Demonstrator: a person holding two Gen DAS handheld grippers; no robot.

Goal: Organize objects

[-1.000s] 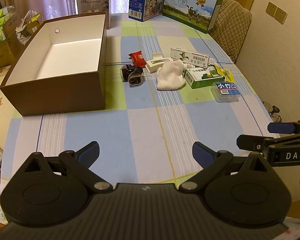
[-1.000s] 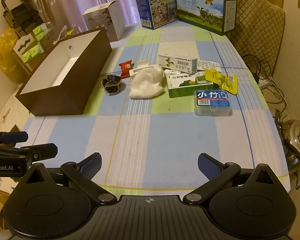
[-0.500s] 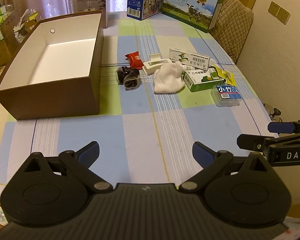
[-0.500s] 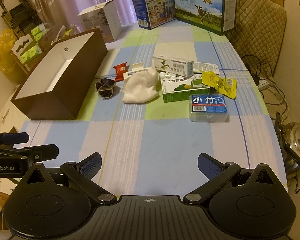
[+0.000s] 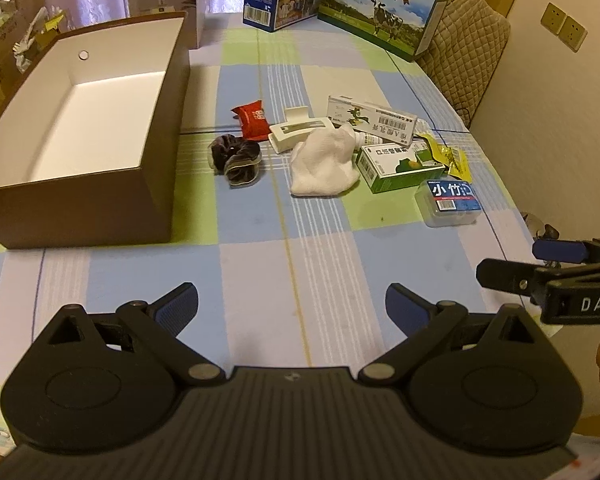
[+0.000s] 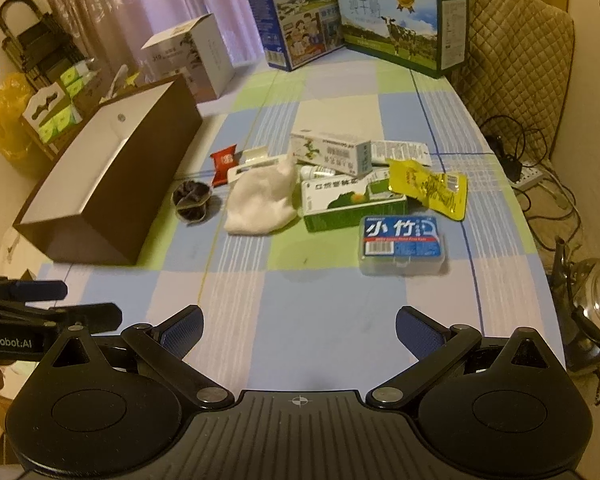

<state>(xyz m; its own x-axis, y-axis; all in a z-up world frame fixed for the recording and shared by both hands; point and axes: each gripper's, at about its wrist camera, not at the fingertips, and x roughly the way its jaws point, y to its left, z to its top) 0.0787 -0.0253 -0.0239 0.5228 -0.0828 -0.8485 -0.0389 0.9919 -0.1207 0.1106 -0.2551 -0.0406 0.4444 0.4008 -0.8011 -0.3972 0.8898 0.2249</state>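
Both your tongs spread, empty: left gripper [image 5: 292,300], right gripper [image 6: 300,322]. Clear toothpick box [image 6: 403,244] lies ahead of right tongs, nearest; long axis crosswise. Brown box [image 5: 88,96] far left.

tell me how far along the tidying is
Nothing done: the brown box is empty. Nothing in hand: left tool and right tool are open over the near table. Left: scrunchie, cloth, red packet, clip, cartons and yellow packet.
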